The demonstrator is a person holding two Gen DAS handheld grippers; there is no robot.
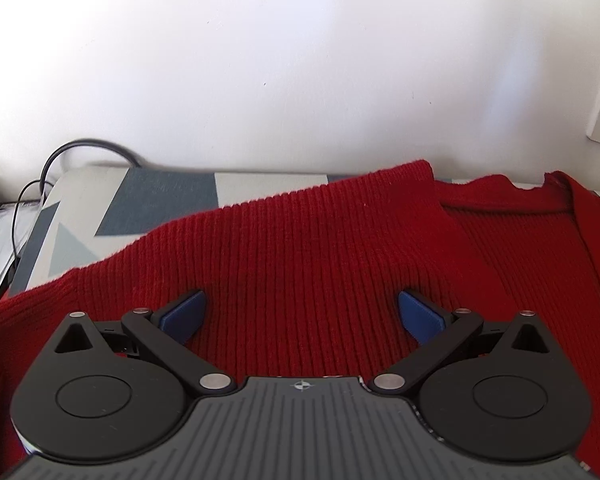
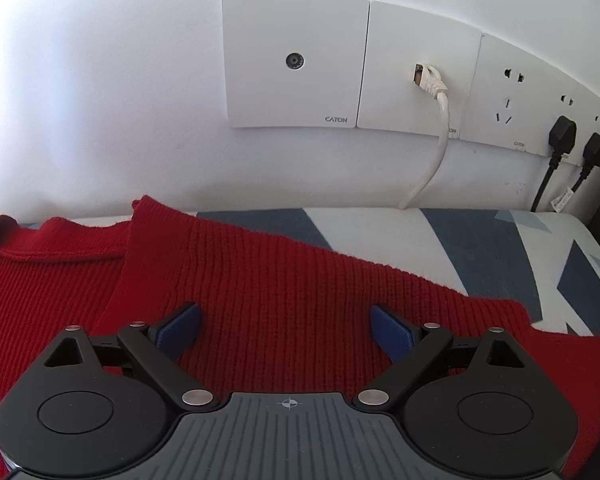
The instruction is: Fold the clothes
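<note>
Red rib-knit sweater (image 1: pixel 300 248) is laid flat on a surface covered in a geometric print cloth (image 1: pixel 168 196) of grey, slate-blue and white panels, pushed up against a white wall (image 1: pixel 300 60). The knit is coarse, with vertical ribs running away from the cameras toward the wall; the texture is matte and slightly fuzzy at the edges.

In the left wrist view, one folded-over panel is seen with a straight diagonal edge climbing from lower left to a corner near the wall. A rolled neckline seam is visible to the right of it, with a wavy collar edge behind. In the right wrist view the mirror case is shown: a panel of the sweater (image 2: pixel 260 280) with its edge descending from a pointed corner at upper left to lower right. The long axis of the garment appears to run side to side along the wall, with the collar toward the wall.

Left gripper (image 1: pixel 300 316) is spread wide, its blue pads (image 1: pixel 182 316) well apart over the knit, with nothing clamped. Right gripper (image 2: pixel 286 328) is likewise spread wide over the fabric, empty.

White wall plates (image 2: pixel 296 60) are mounted above, rectangular and smooth: a white network cable (image 2: pixel 440 128) is plugged into one, black plugs (image 2: pixel 562 132) into another. Black cables (image 1: pixel 48 184) are looped at the left end of the surface.
</note>
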